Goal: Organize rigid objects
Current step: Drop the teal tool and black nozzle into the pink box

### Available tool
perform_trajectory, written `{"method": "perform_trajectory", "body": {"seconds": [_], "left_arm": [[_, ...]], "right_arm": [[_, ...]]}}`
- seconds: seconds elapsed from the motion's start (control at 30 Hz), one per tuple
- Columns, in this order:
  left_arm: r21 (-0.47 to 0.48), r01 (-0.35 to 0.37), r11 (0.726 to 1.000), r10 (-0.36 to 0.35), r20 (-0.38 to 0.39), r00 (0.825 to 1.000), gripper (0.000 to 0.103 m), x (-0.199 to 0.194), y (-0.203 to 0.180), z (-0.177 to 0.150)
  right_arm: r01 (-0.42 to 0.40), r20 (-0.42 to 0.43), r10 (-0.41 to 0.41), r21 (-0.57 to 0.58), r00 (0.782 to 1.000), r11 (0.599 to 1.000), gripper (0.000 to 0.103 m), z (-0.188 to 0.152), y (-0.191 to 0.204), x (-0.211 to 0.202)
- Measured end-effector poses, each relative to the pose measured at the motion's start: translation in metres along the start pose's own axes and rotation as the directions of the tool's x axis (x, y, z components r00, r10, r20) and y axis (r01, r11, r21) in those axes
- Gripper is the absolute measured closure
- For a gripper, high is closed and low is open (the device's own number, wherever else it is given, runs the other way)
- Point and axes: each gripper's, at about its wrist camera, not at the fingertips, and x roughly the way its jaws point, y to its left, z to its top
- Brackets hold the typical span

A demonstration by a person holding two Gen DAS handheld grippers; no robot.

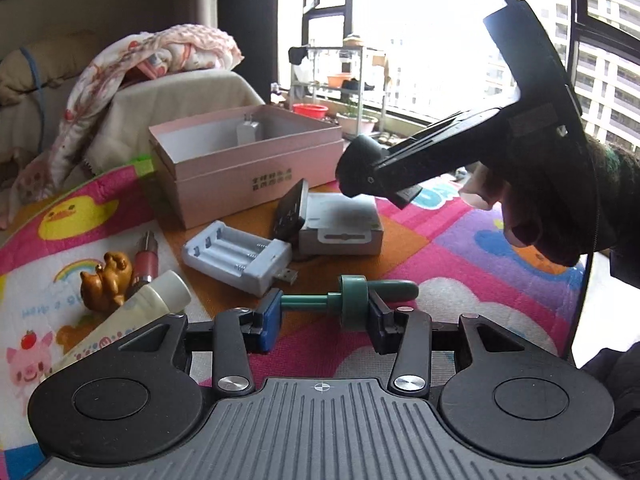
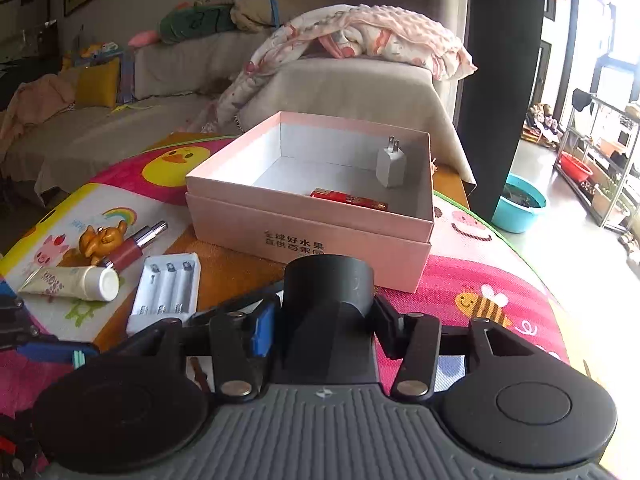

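Left gripper low over the colourful cartoon play mat, blue-padded fingers closed on a green plastic pump-like piece with a ring collar; the piece lies crosswise between the pads, its rounded end sticking out past the right one.

Right gripper level, pointed at the box, fingers clamped on a black cylindrical plastic holder. In the left wrist view the holder hangs raised above the mat, tilted down-left, with the person's right hand wrapped round the gripper handle.

Just beyond the left gripper, near the mat's left edge: a cream squeeze tube with white cap, a golden-brown animal figurine and a pink lipstick with silver end, clustered and touching. Toward the middle, a white three-slot battery charger with USB plug; just beside it, a grey flat carton with a black rectangular device leaning on its left side.

Farther back, an open pink cardboard box stands on the mat. Inside: a white wall plug adapter upright at the far right wall, and a red flat packet on the floor near the front.

Behind: a beige sofa with a pink patterned blanket.
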Motion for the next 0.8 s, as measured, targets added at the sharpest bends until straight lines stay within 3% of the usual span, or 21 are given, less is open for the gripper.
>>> {"method": "perform_trajectory", "body": {"seconds": [0.17,0.3,0.4,0.5,0.63,0.7,0.77,0.8], "left_arm": [[0.054,-0.008,0.999,0.006,0.034,0.999,0.056,-0.015,-0.007,0.019],[0.077,-0.020,0.997,0.013,0.087,0.996,0.056,-0.025,0.001,0.050],[0.132,-0.075,0.988,0.056,0.138,0.989,0.056,-0.026,0.010,0.086],[0.153,-0.156,0.976,0.123,0.207,0.971,0.056,-0.017,0.029,0.135],[0.113,-0.190,0.975,0.150,0.293,0.944,0.055,0.006,0.062,0.201],[0.021,-0.173,0.985,0.160,0.291,0.943,0.054,0.028,0.085,0.227],[-0.095,-0.137,0.986,0.158,0.281,0.947,0.055,0.045,0.106,0.234],[-0.146,-0.120,0.982,0.157,0.274,0.949,0.055,0.051,0.115,0.231]], "right_arm": [[0.005,0.022,-0.002,-0.097,1.000,0.995,0.053,-0.017,0.006,-0.044],[0.011,0.073,-0.004,-0.092,0.997,0.996,0.053,-0.011,0.002,-0.066],[0.019,0.141,-0.009,-0.074,0.990,0.997,0.056,0.009,-0.005,-0.074],[0.044,0.186,-0.033,-0.057,0.982,0.997,0.056,0.038,-0.011,-0.067],[0.087,0.241,-0.077,-0.034,0.968,0.996,0.057,0.083,-0.016,-0.042],[0.086,0.292,-0.077,-0.020,0.953,0.996,0.056,0.101,-0.020,-0.027],[0.082,0.258,-0.084,0.019,0.963,0.996,0.031,0.113,-0.025,-0.009],[0.079,0.227,-0.088,0.051,0.970,0.996,0.030,0.113,-0.028,-0.002]]}}
